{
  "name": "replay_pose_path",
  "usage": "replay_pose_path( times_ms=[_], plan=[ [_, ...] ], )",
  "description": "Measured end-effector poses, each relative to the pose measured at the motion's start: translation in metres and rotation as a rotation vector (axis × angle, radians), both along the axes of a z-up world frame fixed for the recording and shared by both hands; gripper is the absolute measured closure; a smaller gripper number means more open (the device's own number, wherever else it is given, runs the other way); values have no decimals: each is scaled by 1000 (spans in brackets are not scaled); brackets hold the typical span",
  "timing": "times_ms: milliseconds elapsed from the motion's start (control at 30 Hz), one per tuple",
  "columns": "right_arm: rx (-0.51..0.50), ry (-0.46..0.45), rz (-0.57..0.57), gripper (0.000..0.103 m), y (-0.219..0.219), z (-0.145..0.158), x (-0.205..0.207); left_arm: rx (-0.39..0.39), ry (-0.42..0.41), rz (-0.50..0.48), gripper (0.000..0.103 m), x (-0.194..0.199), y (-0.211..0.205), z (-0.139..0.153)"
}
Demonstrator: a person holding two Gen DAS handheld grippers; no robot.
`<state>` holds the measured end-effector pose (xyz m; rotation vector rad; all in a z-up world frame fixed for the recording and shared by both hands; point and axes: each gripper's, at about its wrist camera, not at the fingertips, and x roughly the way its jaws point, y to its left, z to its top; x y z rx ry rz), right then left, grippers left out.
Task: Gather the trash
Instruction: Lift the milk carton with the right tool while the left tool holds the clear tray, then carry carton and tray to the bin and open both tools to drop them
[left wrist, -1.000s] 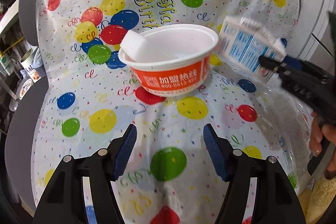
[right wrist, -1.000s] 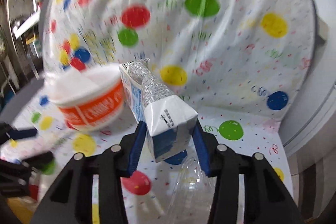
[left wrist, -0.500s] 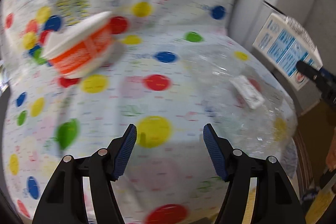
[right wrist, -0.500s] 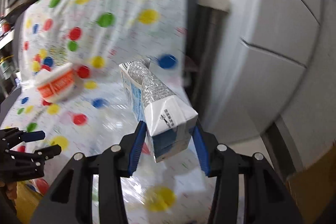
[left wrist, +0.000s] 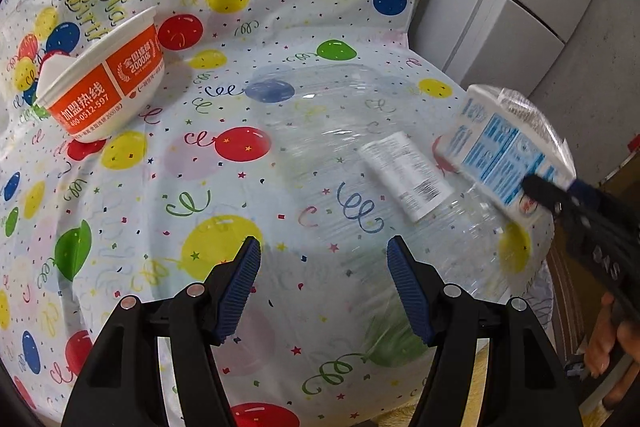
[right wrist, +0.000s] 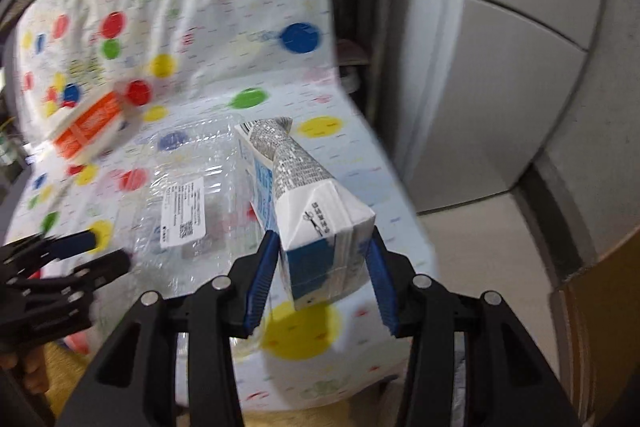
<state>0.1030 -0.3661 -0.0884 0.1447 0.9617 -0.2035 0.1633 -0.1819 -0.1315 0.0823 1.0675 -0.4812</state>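
My right gripper [right wrist: 322, 279] is shut on a blue and white milk carton [right wrist: 308, 211], held in the air over the right edge of the balloon-print cloth; the carton also shows in the left wrist view [left wrist: 508, 155]. My left gripper [left wrist: 324, 287] is open and empty, just above a clear plastic container [left wrist: 360, 155] with a white label that lies on the cloth; that container also shows in the right wrist view [right wrist: 184, 203]. An orange and white bowl [left wrist: 108, 83] with a white piece in it stands at the far left.
The balloon-print cloth [left wrist: 224, 187] covers the seat and its back. A grey cabinet [right wrist: 500, 87] stands to the right, with pale floor [right wrist: 480, 239] below it. A brown cardboard box edge [right wrist: 600, 327] is at the lower right.
Both grippers have swung right, away from the bowl. The right gripper has carried the carton past the cloth's right edge. The left gripper now hangs over the clear container.
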Motion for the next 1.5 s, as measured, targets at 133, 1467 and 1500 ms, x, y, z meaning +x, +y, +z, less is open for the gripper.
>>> replay_pose_path(
  times_ms=[133, 1467, 1500],
  plan=[
    [44, 11, 27, 59, 10, -1, -2, -21, 42, 15, 42, 8, 4, -10],
    [4, -223, -431, 62, -93, 57, -234, -246, -128, -278, 98, -121, -108, 49],
    [3, -215, -454, 62, -98, 55, -244, -242, -133, -299, 98, -127, -119, 47]
  ],
)
